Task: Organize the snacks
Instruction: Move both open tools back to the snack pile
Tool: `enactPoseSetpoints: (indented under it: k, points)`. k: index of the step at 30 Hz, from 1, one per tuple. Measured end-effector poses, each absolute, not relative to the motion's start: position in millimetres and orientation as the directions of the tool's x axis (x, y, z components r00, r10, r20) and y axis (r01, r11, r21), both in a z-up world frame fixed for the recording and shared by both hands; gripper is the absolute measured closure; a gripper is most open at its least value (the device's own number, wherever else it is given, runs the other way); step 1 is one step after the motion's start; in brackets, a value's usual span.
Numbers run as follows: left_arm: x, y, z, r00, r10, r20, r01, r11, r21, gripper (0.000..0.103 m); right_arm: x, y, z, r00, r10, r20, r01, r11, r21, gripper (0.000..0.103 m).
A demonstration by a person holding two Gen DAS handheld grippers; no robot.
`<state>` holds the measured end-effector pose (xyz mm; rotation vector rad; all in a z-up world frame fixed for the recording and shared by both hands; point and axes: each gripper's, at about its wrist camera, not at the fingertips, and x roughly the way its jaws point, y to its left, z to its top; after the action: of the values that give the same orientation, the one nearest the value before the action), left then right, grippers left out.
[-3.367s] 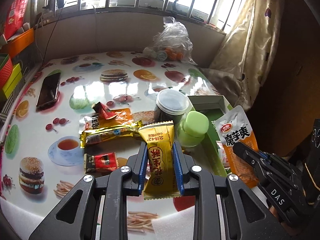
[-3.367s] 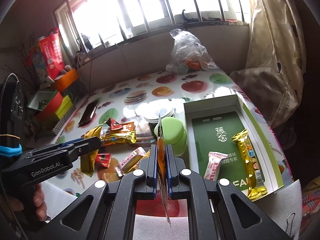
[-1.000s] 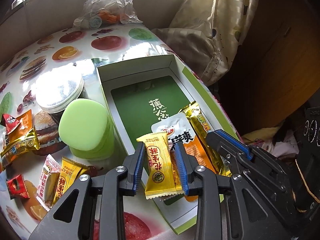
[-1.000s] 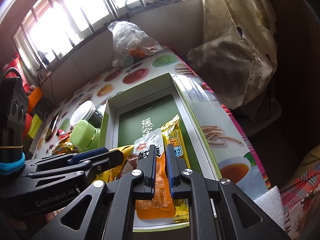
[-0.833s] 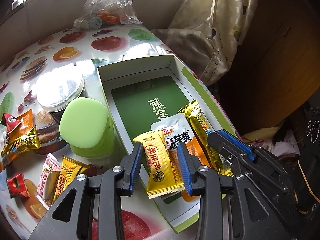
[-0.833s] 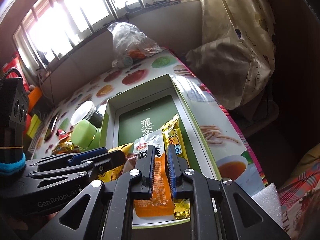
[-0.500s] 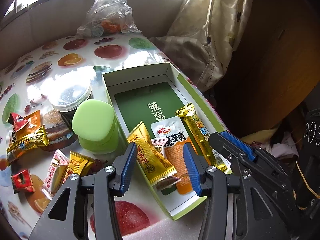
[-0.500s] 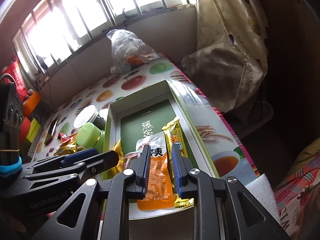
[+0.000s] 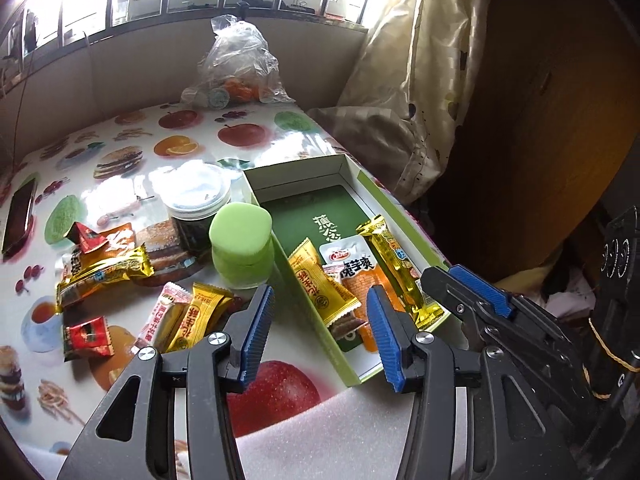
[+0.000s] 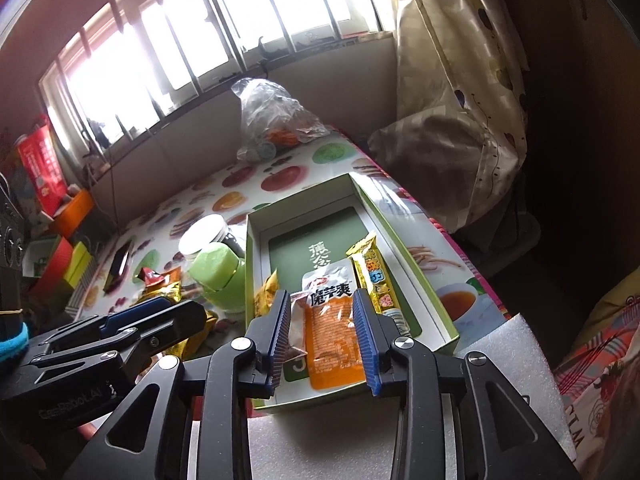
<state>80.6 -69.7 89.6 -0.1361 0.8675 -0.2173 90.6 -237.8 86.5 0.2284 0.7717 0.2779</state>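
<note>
Landmark: green box (image 9: 400, 216), open-topped, on the fruit-print table (image 9: 120, 148).
Far left of box: black phone (image 9: 18, 216).
Left of box: loose snacks, among them a long gold bar (image 9: 104, 274), a red packet (image 9: 86, 338) and a yellow wafer packet (image 9: 198, 316).
Against box's left wall: green-capped bottle (image 9: 242, 250), with a white-lidded jar (image 9: 198, 200) just behind.
Left gripper (image 9: 320, 332): blue pads spread wide, gripping nothing, raised over the box's near left corner.
Inside box: yellow peanut-crisp packet (image 9: 320, 284), orange konjac pouch (image 10: 330, 328), gold bar (image 10: 374, 276), side by side.
Right gripper (image 10: 324, 340): jaws have just been opening; the pouch lies below, unclamped.
Behind box: clear plastic bag (image 9: 236, 68).
</note>
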Motion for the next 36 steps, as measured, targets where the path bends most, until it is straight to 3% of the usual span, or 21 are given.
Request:
enactPoseSetpoints:
  k: [10,36]
  points:
    - [42.3,-43.1,90.4,0.672,-0.184,-0.718,0.098,0.982,-0.16,0.053,61.9,-208.2,89.5,0.683,0.343,-0.644,-0.213,0.938,0.274,0.066]
    - [-5.0,92.2,45.9,0.671,-0.094,-0.735,-0.179,0.942,-0.284,0.053,75.3,-93.0,51.1,0.553,0.364,-0.749,-0.315,0.924,0.216,0.063]
